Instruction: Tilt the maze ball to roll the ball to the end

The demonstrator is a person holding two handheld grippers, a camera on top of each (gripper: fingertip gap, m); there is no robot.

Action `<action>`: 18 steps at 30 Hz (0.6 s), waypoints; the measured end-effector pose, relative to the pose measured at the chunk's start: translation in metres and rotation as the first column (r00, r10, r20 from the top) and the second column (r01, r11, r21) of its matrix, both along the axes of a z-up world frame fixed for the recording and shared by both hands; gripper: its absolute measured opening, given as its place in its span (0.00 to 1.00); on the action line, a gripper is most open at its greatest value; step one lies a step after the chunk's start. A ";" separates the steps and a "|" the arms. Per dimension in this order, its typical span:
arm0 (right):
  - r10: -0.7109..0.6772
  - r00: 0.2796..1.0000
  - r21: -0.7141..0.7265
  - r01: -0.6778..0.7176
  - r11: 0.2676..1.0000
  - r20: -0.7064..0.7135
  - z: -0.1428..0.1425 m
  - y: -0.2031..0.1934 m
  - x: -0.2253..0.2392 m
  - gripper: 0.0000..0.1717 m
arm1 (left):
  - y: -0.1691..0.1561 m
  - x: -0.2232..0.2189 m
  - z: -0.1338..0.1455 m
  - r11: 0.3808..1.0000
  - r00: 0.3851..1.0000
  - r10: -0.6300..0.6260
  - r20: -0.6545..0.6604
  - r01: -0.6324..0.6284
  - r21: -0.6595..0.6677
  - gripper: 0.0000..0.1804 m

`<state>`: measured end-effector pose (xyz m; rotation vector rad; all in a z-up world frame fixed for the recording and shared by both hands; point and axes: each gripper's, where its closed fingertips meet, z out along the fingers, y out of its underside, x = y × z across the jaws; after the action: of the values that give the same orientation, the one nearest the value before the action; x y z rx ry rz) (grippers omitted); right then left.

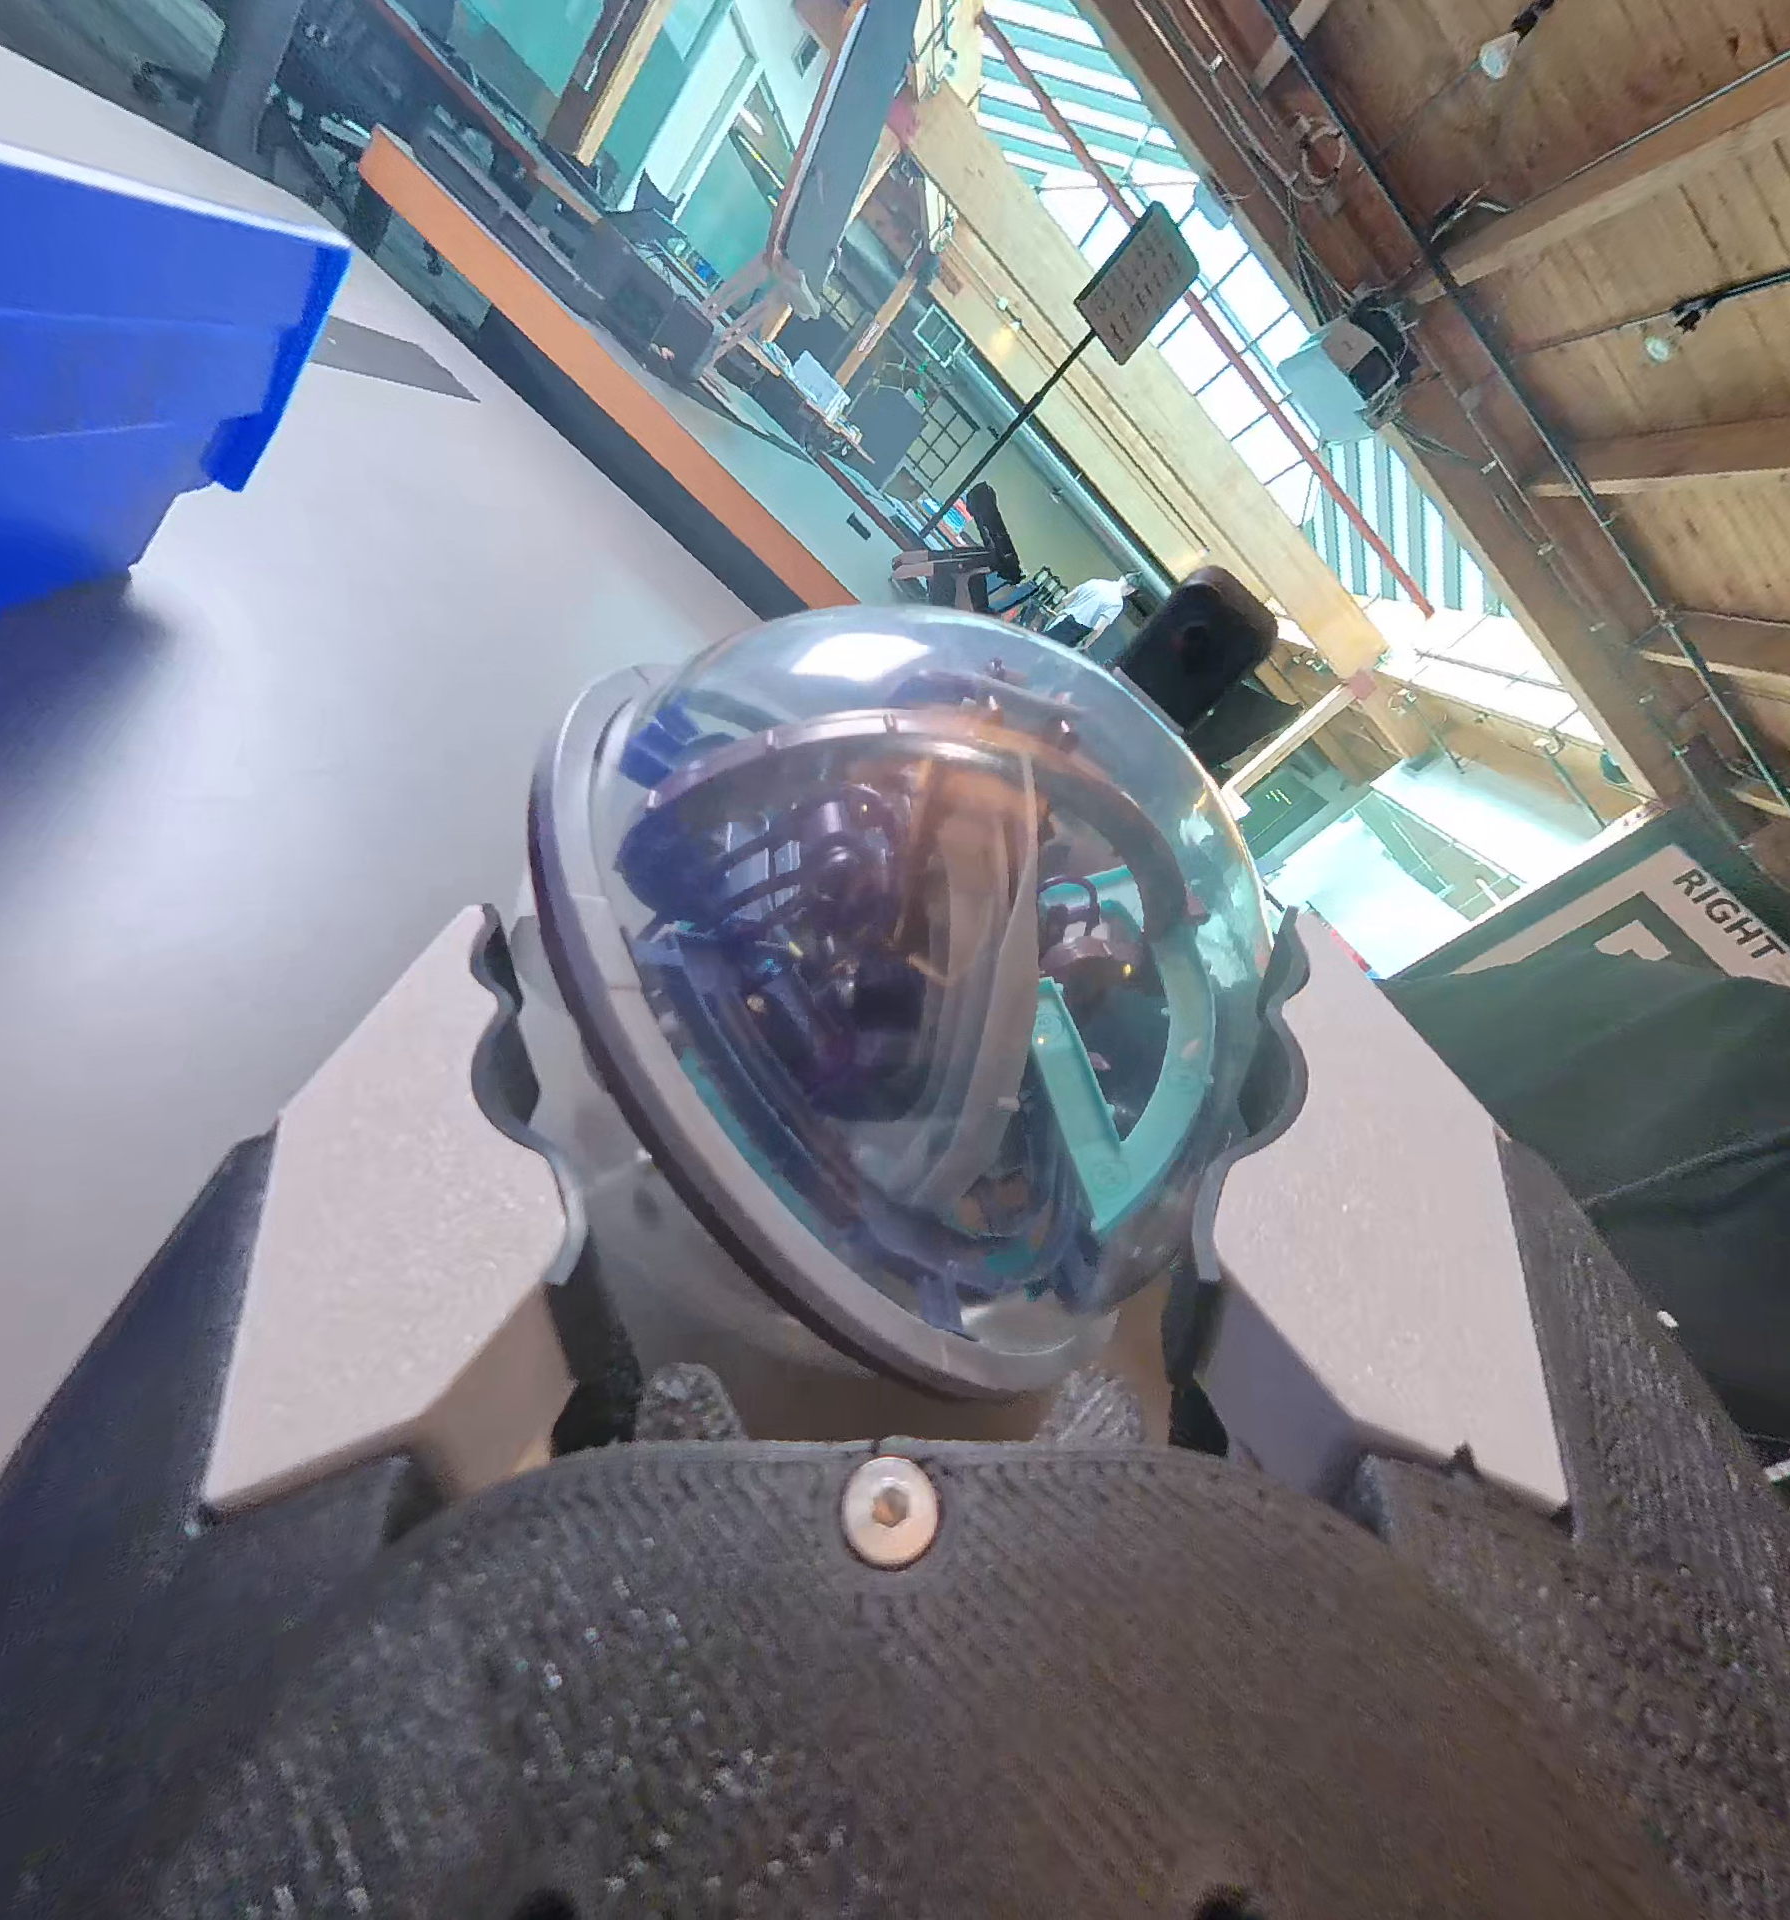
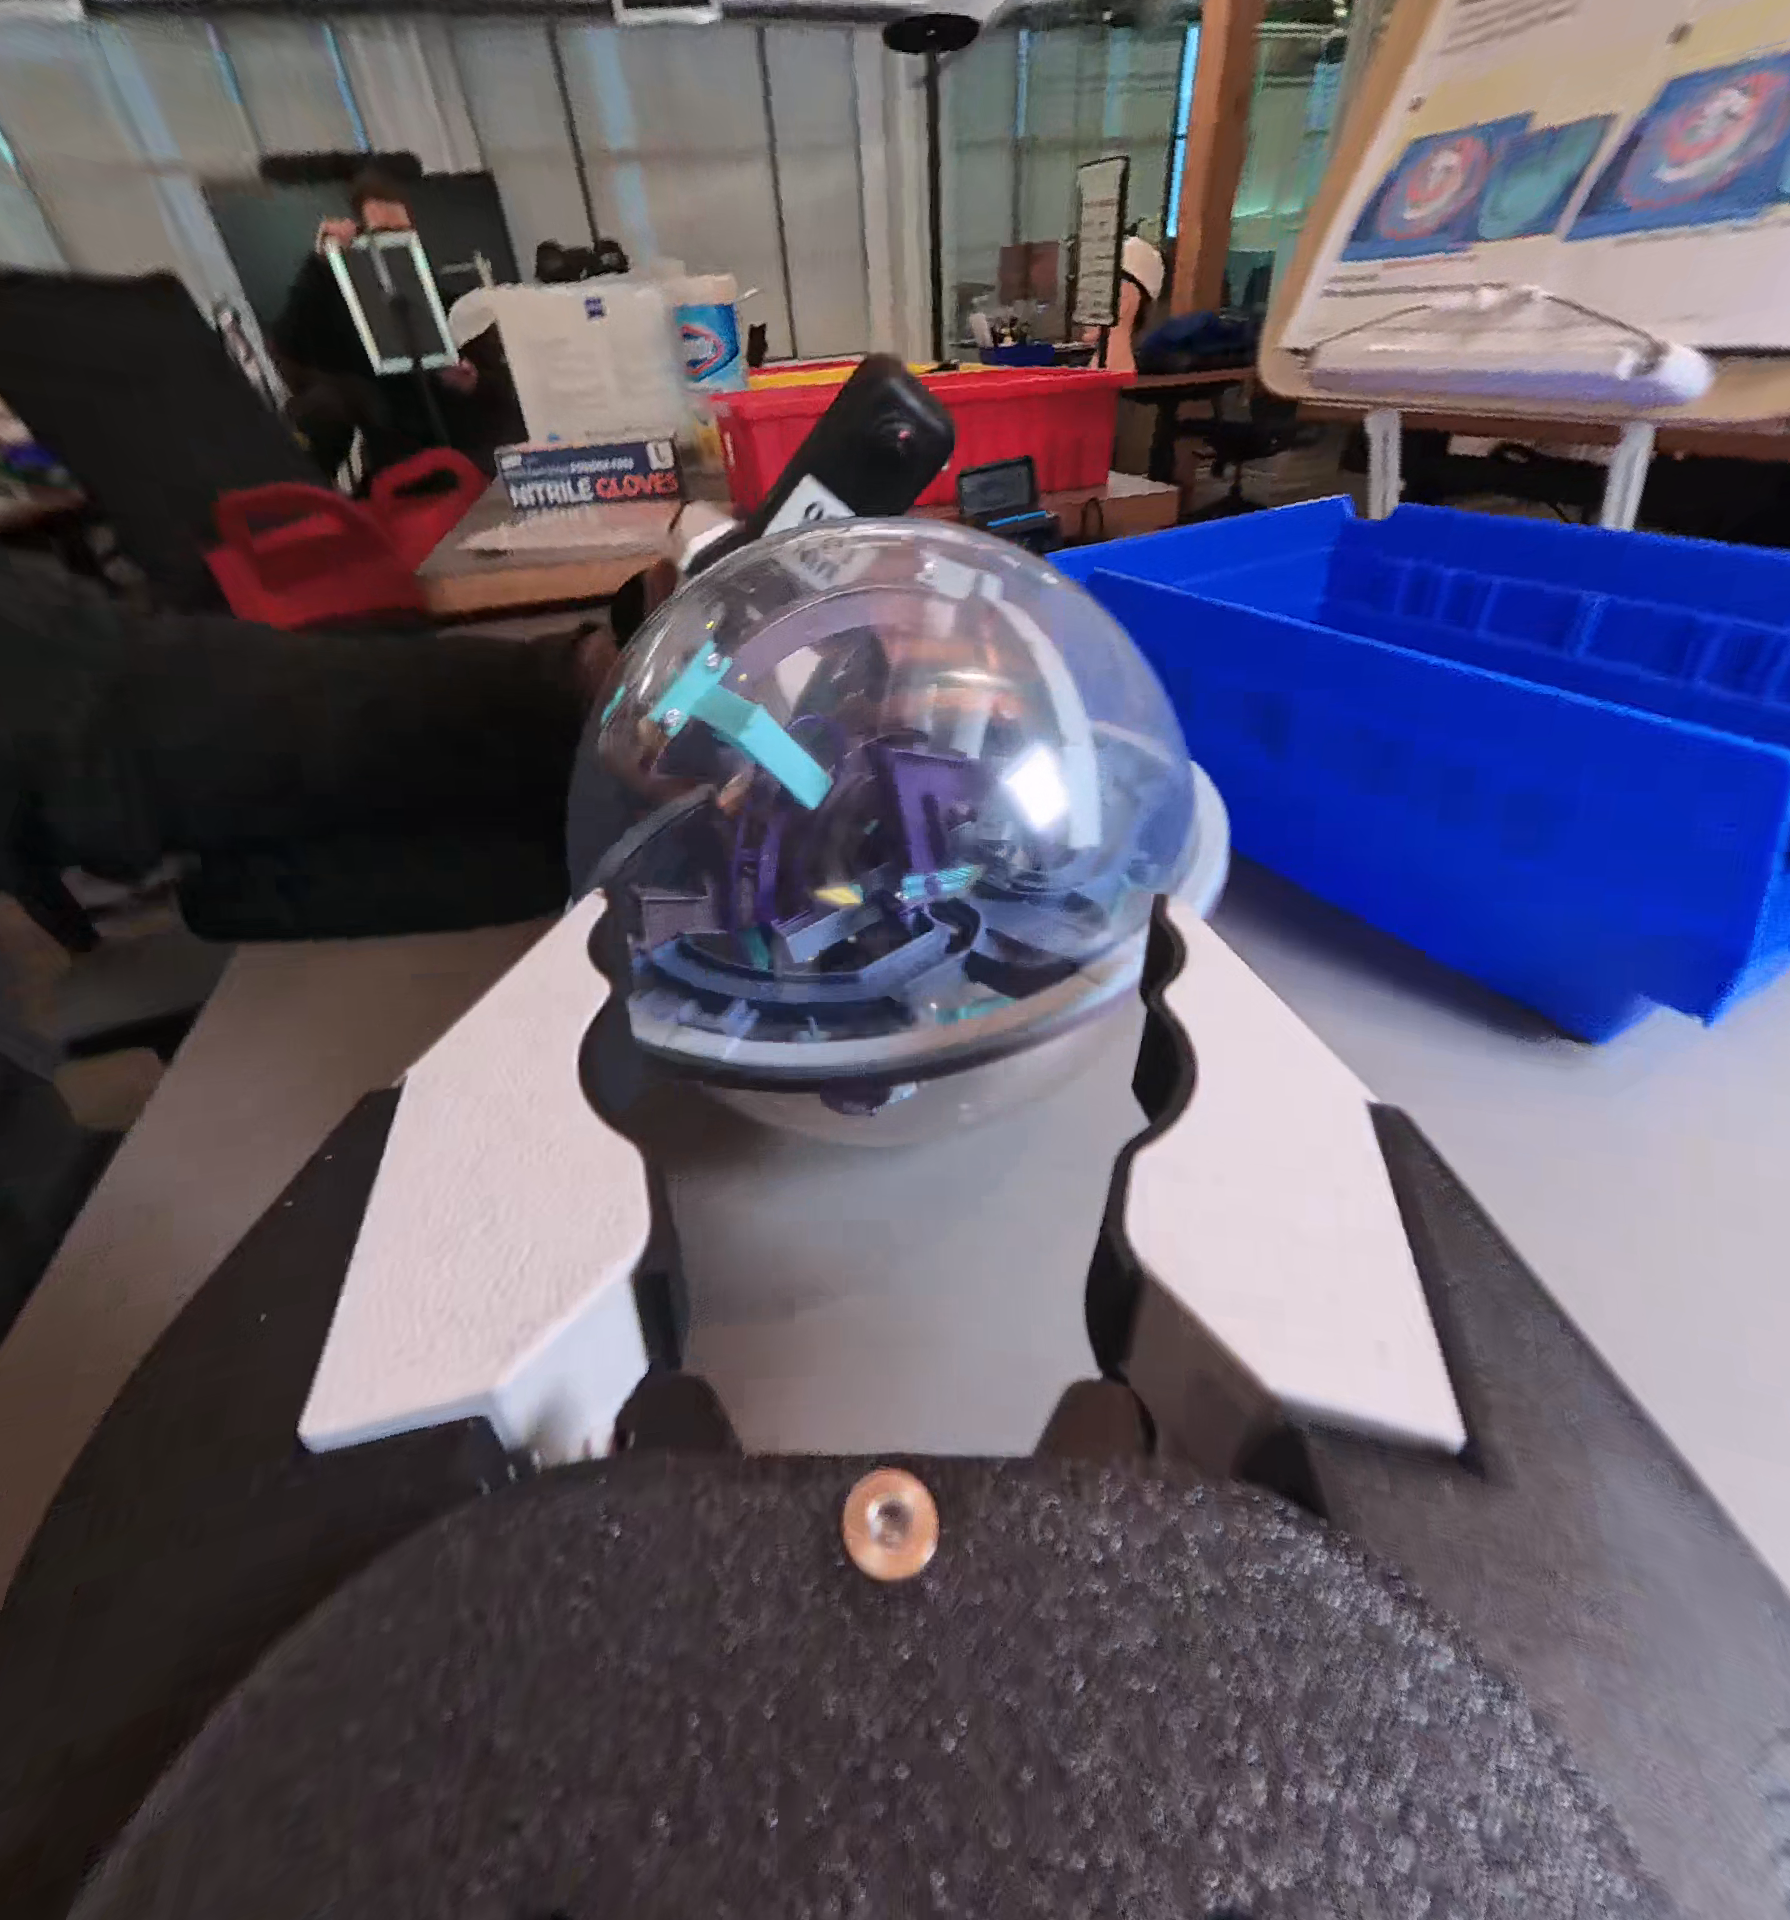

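Between the two grippers, above a white table [image 2: 1493, 1195], the clear maze ball [image 2: 875, 831] is held up. The left gripper [image 1: 886, 1060] has its wavy pads pressed on the sphere's sides, its seam ring tilted steeply. The right gripper [image 2: 875, 997] stands wide around the ball; whether it presses, I cannot tell. A blue bin [image 2: 1493, 790] sits just beside.

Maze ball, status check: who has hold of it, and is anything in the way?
Left gripper clamped on maze ball, tilted off the table. Right gripper around it, contact unclear. Blue bin beside, apart.
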<state>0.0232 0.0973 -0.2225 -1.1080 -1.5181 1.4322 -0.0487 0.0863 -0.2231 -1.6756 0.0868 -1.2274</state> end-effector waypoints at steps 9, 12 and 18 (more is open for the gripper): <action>-0.006 1.000 0.154 0.002 0.988 0.024 -0.015 -0.010 -0.001 0.63 | -0.019 -0.002 0.033 0.970 0.984 0.095 -0.153 -0.058 0.234 0.72; -0.022 1.000 0.124 0.019 0.992 0.019 -0.013 -0.005 -0.001 0.60 | -0.032 -0.001 0.033 0.947 0.944 0.154 -0.293 -0.055 0.318 0.72; -0.029 0.999 0.156 0.022 0.988 0.045 -0.021 -0.004 -0.004 0.60 | -0.025 0.011 0.009 0.944 0.852 0.199 -0.485 -0.033 0.329 0.75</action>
<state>0.0189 0.0928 -0.2440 -1.0693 -1.6138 1.2555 -0.0378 0.0610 -0.2140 -1.6567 0.4746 -0.6053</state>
